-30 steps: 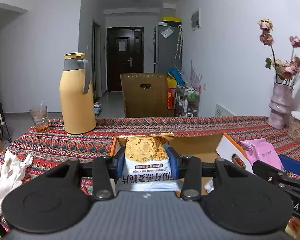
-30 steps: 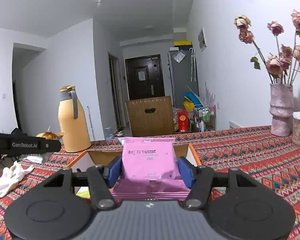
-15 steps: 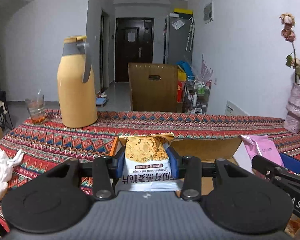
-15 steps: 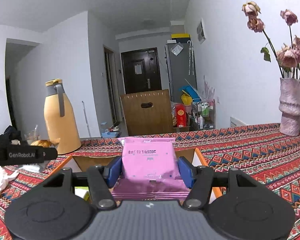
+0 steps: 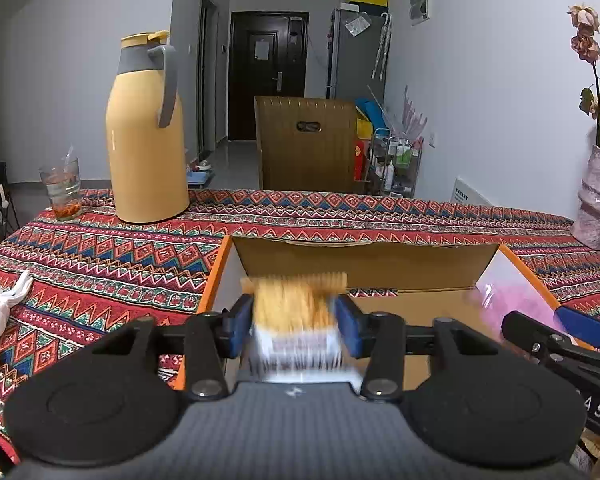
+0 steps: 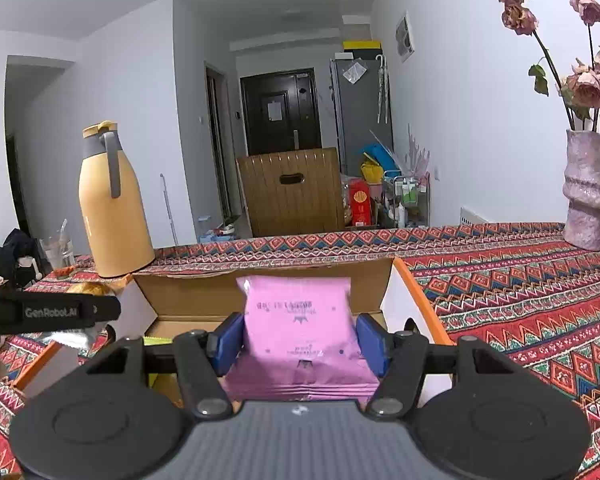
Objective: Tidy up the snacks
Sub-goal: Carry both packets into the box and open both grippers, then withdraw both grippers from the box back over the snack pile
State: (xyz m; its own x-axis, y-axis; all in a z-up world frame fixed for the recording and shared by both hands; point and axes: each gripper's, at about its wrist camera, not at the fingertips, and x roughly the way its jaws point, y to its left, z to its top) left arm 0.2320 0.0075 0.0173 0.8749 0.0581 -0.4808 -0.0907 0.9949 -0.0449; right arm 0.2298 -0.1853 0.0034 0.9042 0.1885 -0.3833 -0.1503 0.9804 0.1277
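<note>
So the left gripper (image 5: pixel 294 330) is opening its jaws and letting one blurred, light crinkly crisp pack (image 5: pixel 290 320) drop over the box (image 5: pixel 364 268), while the right gripper (image 6: pixel 300 342) is pinching one soft pink pack (image 6: pixel 300 320) by its sides over the box's right end.

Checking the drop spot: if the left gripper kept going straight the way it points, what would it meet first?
Probably the cardboard box: its floor or far wall. The left gripper is opening, the blurred orange snack packet between its jaws; depth is unclear.
</note>
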